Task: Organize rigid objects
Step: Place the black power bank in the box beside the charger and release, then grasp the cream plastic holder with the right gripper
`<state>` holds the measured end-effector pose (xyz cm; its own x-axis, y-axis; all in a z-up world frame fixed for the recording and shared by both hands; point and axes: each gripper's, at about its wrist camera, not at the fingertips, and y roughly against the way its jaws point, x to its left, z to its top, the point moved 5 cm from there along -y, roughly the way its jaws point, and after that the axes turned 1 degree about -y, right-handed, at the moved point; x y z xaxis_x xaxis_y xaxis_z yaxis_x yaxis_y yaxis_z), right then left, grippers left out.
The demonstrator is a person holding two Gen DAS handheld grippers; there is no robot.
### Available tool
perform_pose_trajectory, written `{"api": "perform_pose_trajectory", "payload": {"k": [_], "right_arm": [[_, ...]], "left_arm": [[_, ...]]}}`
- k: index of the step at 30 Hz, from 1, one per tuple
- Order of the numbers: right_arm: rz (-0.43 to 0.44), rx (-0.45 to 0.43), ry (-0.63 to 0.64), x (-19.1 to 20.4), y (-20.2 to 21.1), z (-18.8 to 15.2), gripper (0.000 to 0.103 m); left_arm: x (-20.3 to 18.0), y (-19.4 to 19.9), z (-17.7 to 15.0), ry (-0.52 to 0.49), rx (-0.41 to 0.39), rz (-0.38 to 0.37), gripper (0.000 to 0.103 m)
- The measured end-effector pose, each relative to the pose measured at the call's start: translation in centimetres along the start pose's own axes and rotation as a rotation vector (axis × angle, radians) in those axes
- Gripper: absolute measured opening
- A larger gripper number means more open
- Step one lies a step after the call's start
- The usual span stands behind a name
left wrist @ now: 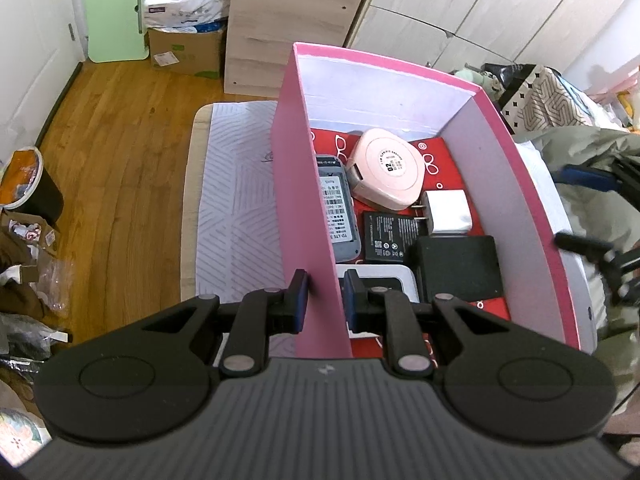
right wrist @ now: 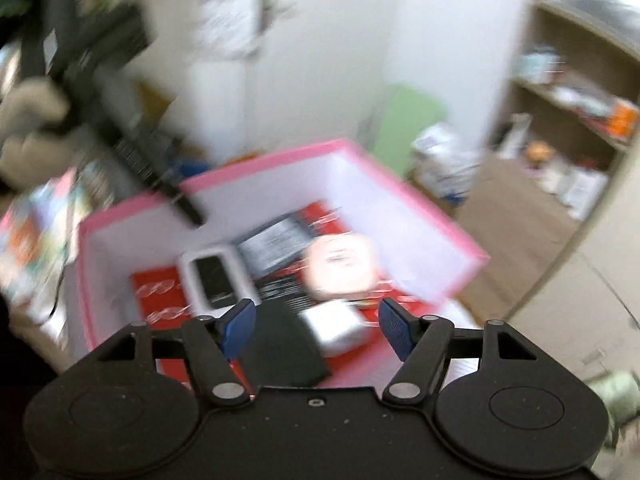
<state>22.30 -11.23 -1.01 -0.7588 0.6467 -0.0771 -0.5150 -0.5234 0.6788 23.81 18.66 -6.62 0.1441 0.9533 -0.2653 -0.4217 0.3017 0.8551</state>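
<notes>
Left tongs (left wrist: 326, 300) clamped on pink cardboard box (left wrist: 304, 184) wall; right tongs (right wrist: 316, 330) wide, empty, above box. Inside box: pink rounded gadget (left wrist: 386, 168), chargers. Risk: thin wall buckling, box tipping.

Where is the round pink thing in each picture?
Left wrist view: the round pink gadget lies at the far end of the pink box, upper middle.
Right wrist view: it shows blurred in the middle.
Shared landmark: the white charger plug beside it.
</notes>
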Motion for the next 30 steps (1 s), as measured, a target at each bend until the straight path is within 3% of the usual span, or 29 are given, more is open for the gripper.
{"api": "perform_pose_trajectory", "payload": {"k": [4, 9, 13, 18, 25, 30], "right_arm": [[-0.115, -0.067, -0.126, -2.8, 2.7, -2.8, 0.073], [-0.239, -0.027, -0.269, -6.1, 3.5, -8.1, 0.074], [-0.256, 0.017, -0.364, -7.9, 3.4, -11.8, 0.074], [-0.239, -0.01, -0.377, -8.6, 2.8, -14.3, 0.074], [-0.181, -0.078, -0.234, -8.4, 1.7, -14.7, 0.074], [-0.157, -0.124, -0.249, -8.9, 0.6, -13.9, 0.074]], "left_arm": [[0.0, 0.1, 0.0, 0.032, -0.003, 0.014, 0.016], [-0.6, -0.1, 0.2, 0.037, 0.007, 0.064, 0.016], [-1.1, -0.1, 0.4, 0.048, 0.016, 0.114, 0.016], [-1.0, 0.0, 0.3, 0.112, 0.009, 0.139, 0.016], [-1.4, -0.3, 0.5, 0.151, 0.004, 0.194, 0.016], [-1.4, -0.3, 0.7, 0.18, 0.006, 0.209, 0.016]]}}
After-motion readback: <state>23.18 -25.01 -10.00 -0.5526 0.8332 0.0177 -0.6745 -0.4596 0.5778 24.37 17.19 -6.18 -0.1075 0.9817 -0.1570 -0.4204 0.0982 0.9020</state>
